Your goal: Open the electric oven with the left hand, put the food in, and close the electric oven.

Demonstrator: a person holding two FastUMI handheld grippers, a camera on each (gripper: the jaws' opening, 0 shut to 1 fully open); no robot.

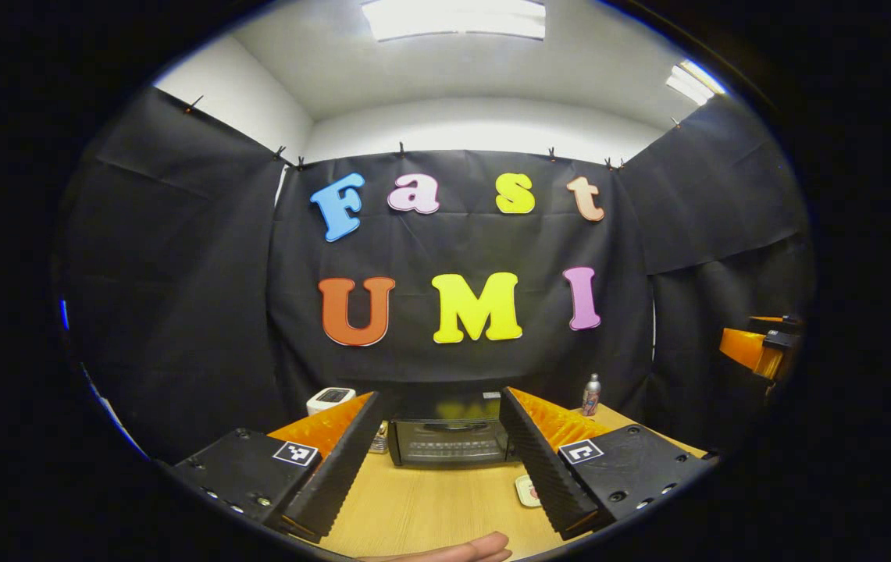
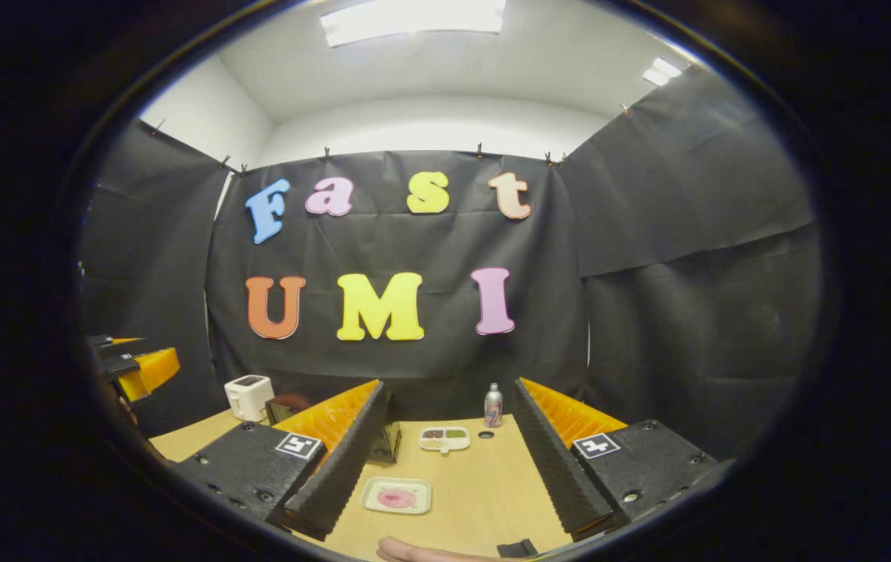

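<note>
in the left gripper view the left gripper (image 1: 439,460) hangs above the wooden table (image 1: 429,507), its 2 fingers spread wide and holding nothing, with the black oven (image 1: 449,439), door shut, straight ahead between them. in the right gripper view the right gripper (image 2: 445,468) is likewise wide and empty, a plate of pink food (image 2: 396,496) lying between its fingers, a small can (image 2: 493,406) farther back.

A wooden bench (image 2: 484,484) is carrying several bystander items. A white appliance (image 2: 248,396) is standing at the far left corner, against the black cloth wall (image 2: 687,312). A small can (image 2: 493,406) is standing upright near the back edge. Just in front of it, a white divided dish (image 2: 444,438) is lying flat. Ceiling light panels (image 2: 412,17) are glowing overhead.
</note>
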